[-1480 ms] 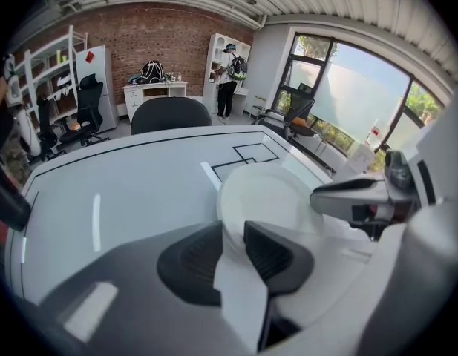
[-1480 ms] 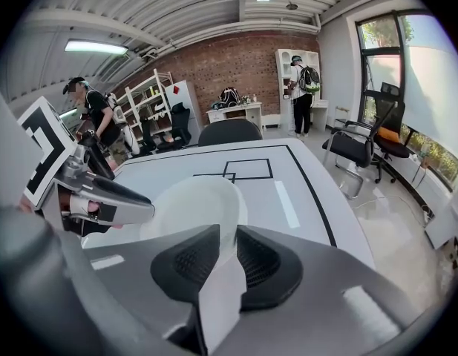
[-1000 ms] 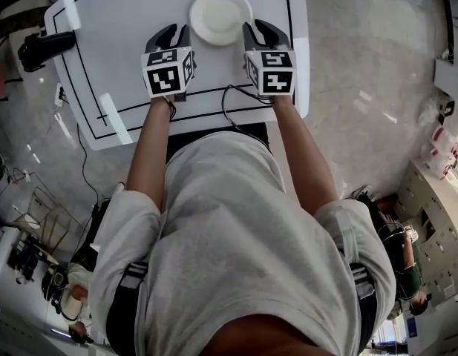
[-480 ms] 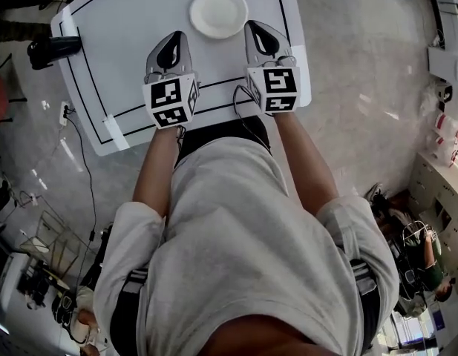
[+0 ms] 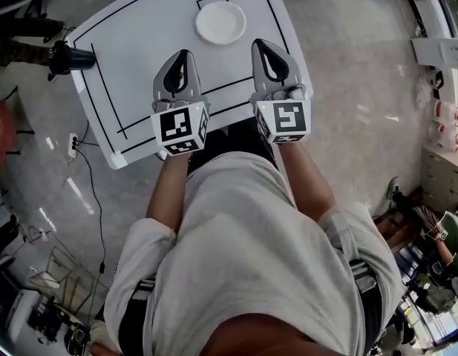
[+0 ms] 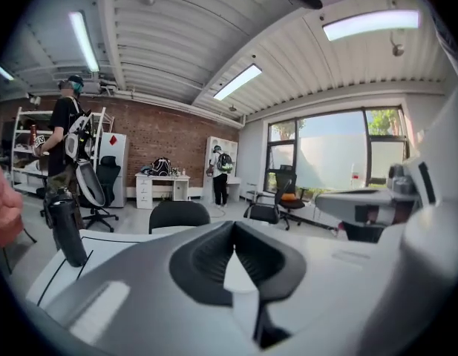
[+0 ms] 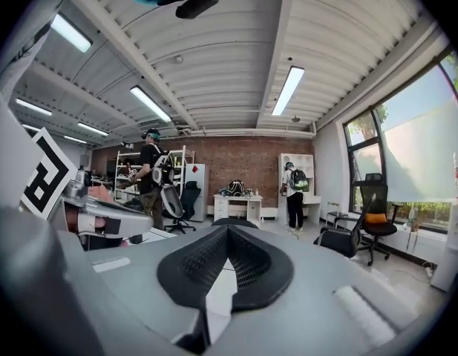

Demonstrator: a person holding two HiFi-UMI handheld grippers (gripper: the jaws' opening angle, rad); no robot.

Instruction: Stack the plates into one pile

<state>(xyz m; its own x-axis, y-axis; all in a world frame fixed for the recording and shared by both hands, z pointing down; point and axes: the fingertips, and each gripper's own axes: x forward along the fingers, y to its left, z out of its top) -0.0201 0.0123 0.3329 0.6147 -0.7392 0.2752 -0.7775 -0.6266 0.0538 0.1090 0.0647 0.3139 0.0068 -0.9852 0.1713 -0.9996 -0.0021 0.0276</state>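
Stacking looks done: both grippers empty, held off the pile.
The white worktop carries just one round stack. The left gripper and right gripper hang side by side above its near half, fingers closed together with nothing between them. The plates sit ahead of both sets of fingers, between their lines, well apart; the count can't be read from above. Judgement: no loose plate is left, so next calls only for parking the grippers.
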